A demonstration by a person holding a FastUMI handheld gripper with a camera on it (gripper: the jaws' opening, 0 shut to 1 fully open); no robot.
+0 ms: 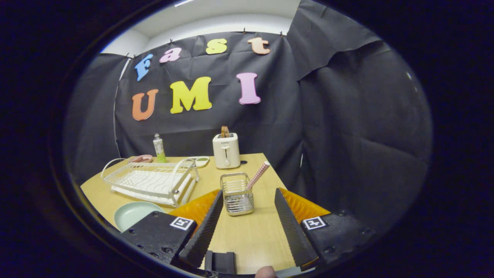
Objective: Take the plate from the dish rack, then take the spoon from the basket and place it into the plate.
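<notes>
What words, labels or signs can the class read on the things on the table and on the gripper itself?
On the toaster: a short dark word near its top, too blurred to read.
On the tube: a printed label, too small to read.
On the gripper, open with the basket just ahead of its fingers: two square black-and-white code markers, no letters.

The gripper (249,197) hangs level with its two fingers spread wide apart, nothing pressed between them, a fingertip (265,272) just behind.
</notes>
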